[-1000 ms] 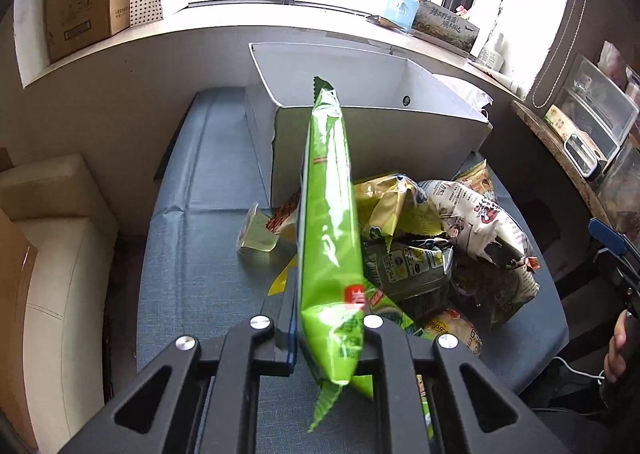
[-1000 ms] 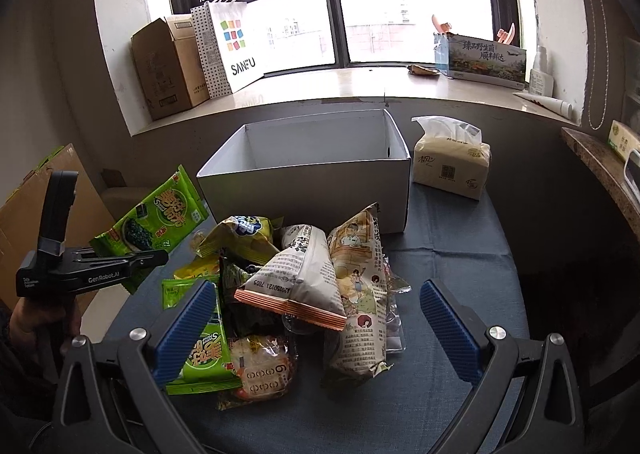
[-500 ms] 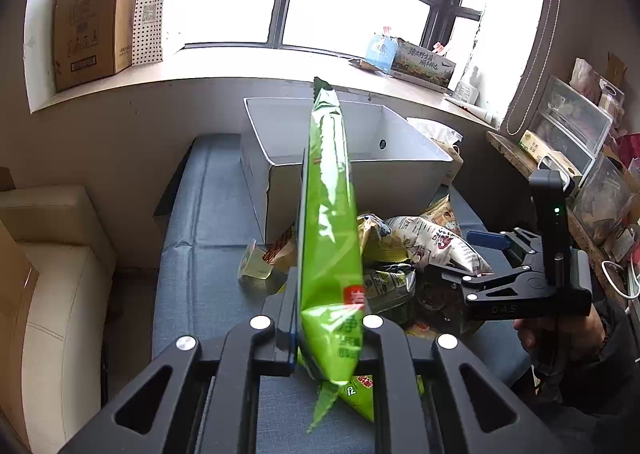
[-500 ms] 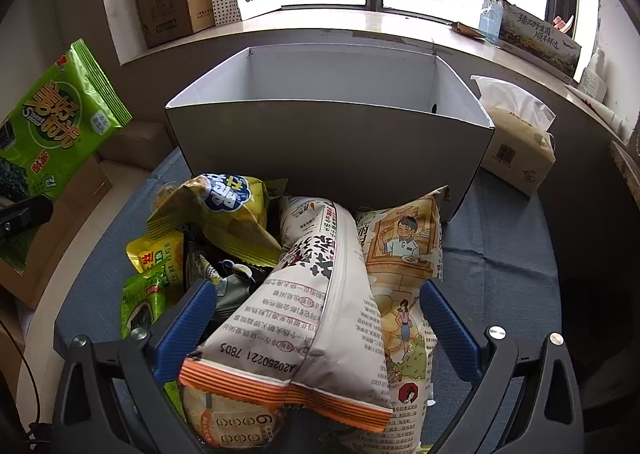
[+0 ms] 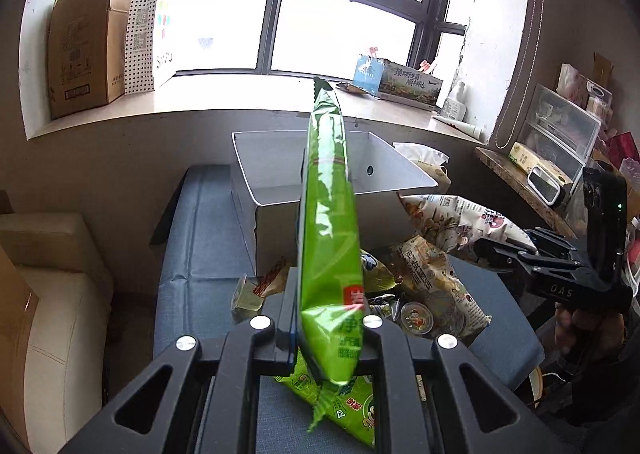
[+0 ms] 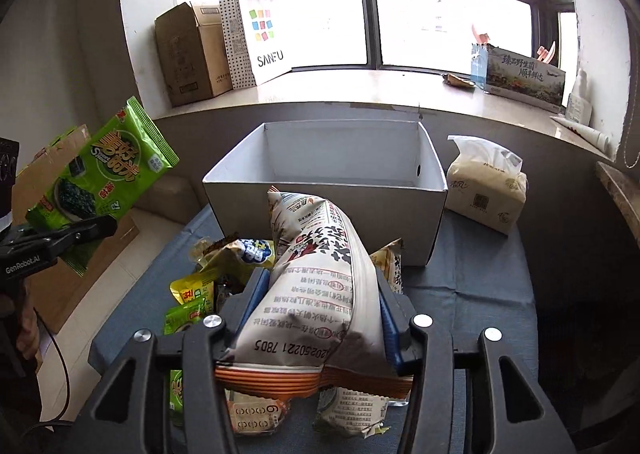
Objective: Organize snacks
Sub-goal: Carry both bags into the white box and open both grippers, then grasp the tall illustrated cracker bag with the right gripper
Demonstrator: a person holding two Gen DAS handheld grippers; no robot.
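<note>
Ahead, open white box [image 6: 324, 189], tissue pack [image 6: 486, 189] beside it, snack pile [image 6: 208, 282] in front

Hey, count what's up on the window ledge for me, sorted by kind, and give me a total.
Cardboard box: 1
Paper shopping bags, a dotted one and a white SANFU one: 2
Long printed carton: 1
White bottle: 1
White tube: 1
Total: 6

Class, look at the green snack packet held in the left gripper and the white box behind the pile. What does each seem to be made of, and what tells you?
Green snack packet: likely glossy plastic film; bright glare, crimped zigzag ends. White box: probably matte cardboard; thin flat walls, sharp folded corners.
</note>
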